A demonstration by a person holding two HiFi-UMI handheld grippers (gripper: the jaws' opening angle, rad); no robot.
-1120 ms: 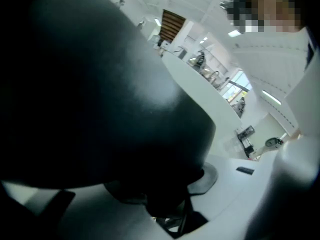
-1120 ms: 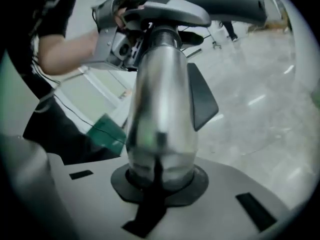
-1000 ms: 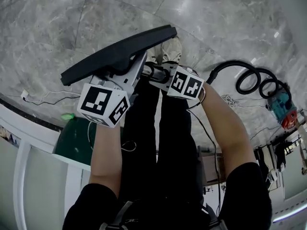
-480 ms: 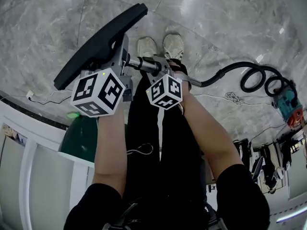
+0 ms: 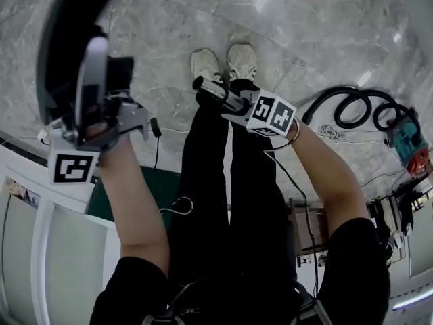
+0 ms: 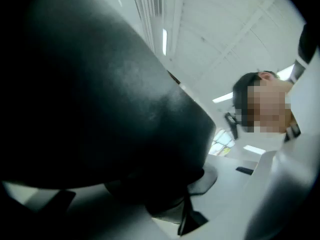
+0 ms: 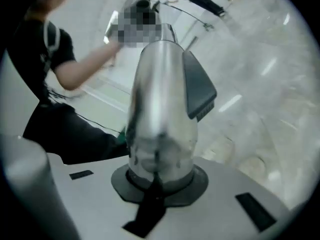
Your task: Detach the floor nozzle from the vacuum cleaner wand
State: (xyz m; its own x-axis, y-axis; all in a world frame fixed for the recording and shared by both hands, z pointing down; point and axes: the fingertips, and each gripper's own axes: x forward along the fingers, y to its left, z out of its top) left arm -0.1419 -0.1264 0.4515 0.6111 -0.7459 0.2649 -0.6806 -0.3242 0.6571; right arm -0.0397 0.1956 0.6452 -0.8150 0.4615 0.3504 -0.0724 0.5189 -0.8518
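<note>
Head view: above the grey veined marble floor [image 5: 162, 19], I am swinging the long black plastic floor nozzle [image 5: 67, 39] up and out to my left. Half a second ago it was still seated on the tube in front of me; now it is hanging well apart from it, tipped nearly on end. The shiny round metal vacuum wand [image 5: 213, 91] is staying near my knees, and its bare open end is pointing at nothing. Judging by that gap, the joint is parting for good and the detaching is as good as done; only setting the nozzle down seems to be left.

My left claw [image 5: 101, 114] is clamping the nozzle's grey neck at a middling width, and the dark body is filling most of the left gripper view. My right claw [image 5: 237, 105] is pinching narrowly on the wand, which is standing straight up between the jaws in the right gripper view. The black coiled hose [image 5: 352, 107] is trailing away across the floor on my right.
</note>
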